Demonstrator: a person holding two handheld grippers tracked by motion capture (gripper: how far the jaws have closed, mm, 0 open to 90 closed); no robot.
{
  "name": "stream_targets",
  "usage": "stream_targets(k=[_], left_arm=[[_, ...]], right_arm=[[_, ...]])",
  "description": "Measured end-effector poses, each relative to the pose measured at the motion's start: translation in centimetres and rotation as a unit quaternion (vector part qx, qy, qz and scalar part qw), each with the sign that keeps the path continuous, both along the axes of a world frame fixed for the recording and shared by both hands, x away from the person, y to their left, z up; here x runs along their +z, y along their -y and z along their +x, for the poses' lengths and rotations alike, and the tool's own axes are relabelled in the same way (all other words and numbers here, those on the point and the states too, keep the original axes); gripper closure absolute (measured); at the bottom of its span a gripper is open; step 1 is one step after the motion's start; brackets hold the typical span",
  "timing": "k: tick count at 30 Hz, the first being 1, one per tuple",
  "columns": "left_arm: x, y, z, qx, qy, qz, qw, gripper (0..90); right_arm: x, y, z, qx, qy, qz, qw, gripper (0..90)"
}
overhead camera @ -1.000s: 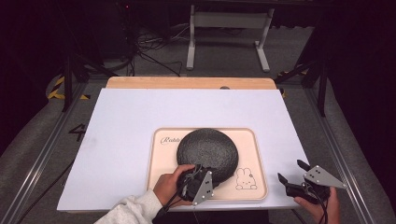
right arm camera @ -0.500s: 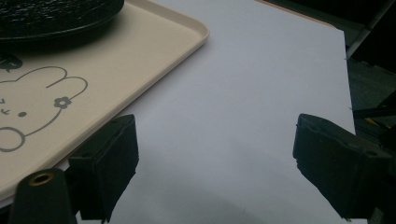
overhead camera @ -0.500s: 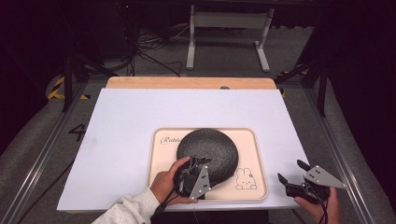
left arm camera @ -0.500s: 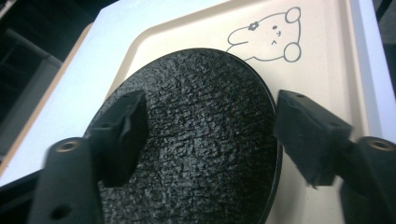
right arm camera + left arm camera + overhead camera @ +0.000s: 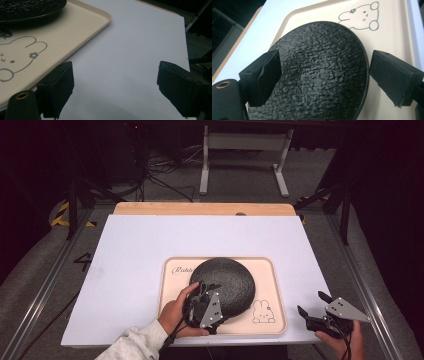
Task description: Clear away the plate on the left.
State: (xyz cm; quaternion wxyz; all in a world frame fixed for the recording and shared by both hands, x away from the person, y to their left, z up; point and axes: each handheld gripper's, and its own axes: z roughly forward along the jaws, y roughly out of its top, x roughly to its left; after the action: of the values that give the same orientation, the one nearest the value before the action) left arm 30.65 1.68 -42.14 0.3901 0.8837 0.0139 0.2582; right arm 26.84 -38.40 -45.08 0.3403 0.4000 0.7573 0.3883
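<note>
Two grippers sit at the near edge of your table. From the high view, your left gripper (image 5: pixel 204 292) is over the near-left part of the black textured disc (image 5: pixel 222 284), with your left hand (image 5: pixel 175 312) wrapped around its body and the grey three-cornered plate on top. The disc lies on a cream tray (image 5: pixel 270 270), covering most of the tray's middle; a rabbit drawing (image 5: pixel 263 312) shows on the bare tray surface at the near right of the disc, and some script at the far left corner. The tray rests on a white sheet (image 5: pixel 140 255) that covers the table, with a strip of wooden tabletop (image 5: pixel 200 208) showing at the far edge. Your right gripper (image 5: pixel 314 309) is well apart from the tray, at the near right corner of the sheet, jaws spread.

In your left gripper view, the jaws of the left gripper (image 5: pixel 323 75) stand wide, one over the disc (image 5: pixel 317 80) and the other just past its rim, above the tray (image 5: pixel 397 37). Whether either pad touches the disc, you cannot tell. The rabbit drawing (image 5: pixel 359 16) lies beyond the rim.

In your right gripper view, the right gripper (image 5: pixel 115 87) is wide apart over the bare white sheet (image 5: pixel 140 40), holding nothing. The tray (image 5: pixel 82 27) corner lies beside its left jaw, with the rabbit drawing (image 5: pixel 17 56) and the disc (image 5: pixel 30 8) edge at the upper left.
</note>
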Motion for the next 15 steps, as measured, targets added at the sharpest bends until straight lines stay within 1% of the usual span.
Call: stream_targets(k=[2, 6, 8, 9, 10, 11, 13, 14, 15], left_arm=[[0.0, -0.1, 0.0, 0.003, 0.0, 0.002, 1.0, 12.1], [0.1, -0.7, 0.5, 0.015, 0.001, 0.003, 0.9999, 12.3], [0.1, -0.8, 0.6, 0.016, 0.003, 0.003, 0.9999, 12.4], [0.1, -1.1, 0.8, 0.024, 0.01, 0.009, 0.9996, 12.6], [0.1, -1.1, 0.8, 0.024, 0.01, 0.009, 0.9996, 12.7], [0.1, -1.3, 0.9, 0.028, 0.015, 0.013, 0.9994, 12.7], [0.0, -1.6, 1.1, 0.036, 0.011, 0.013, 0.9992, 12.8], [-0.1, -1.8, 1.3, 0.039, 0.014, 0.015, 0.999, 12.9], [-0.1, -2.0, 1.4, 0.043, 0.013, 0.017, 0.9988, 12.9]], right_arm=[[0.0, 0.0, 0.0, 0.0, 0.001, 0.0, 1.0, 14.4], [0.0, 0.0, 0.0, 0.0, 0.001, 0.0, 1.0, 14.4], [0.0, 0.0, 0.0, 0.0, 0.001, 0.001, 1.0, 14.4], [0.0, 0.0, 0.0, 0.0, 0.002, 0.001, 1.0, 14.4], [0.0, 0.0, 0.0, 0.0, 0.002, 0.001, 1.0, 14.4], [0.1, 0.0, 0.0, 0.0, 0.002, 0.001, 1.0, 14.4], [0.1, 0.0, -0.1, 0.0, 0.003, 0.002, 1.0, 14.4], [0.1, 0.1, -0.1, 0.0, 0.003, 0.002, 1.0, 14.4], [0.1, 0.1, -0.1, 0.0, 0.003, 0.002, 1.0, 14.4]])
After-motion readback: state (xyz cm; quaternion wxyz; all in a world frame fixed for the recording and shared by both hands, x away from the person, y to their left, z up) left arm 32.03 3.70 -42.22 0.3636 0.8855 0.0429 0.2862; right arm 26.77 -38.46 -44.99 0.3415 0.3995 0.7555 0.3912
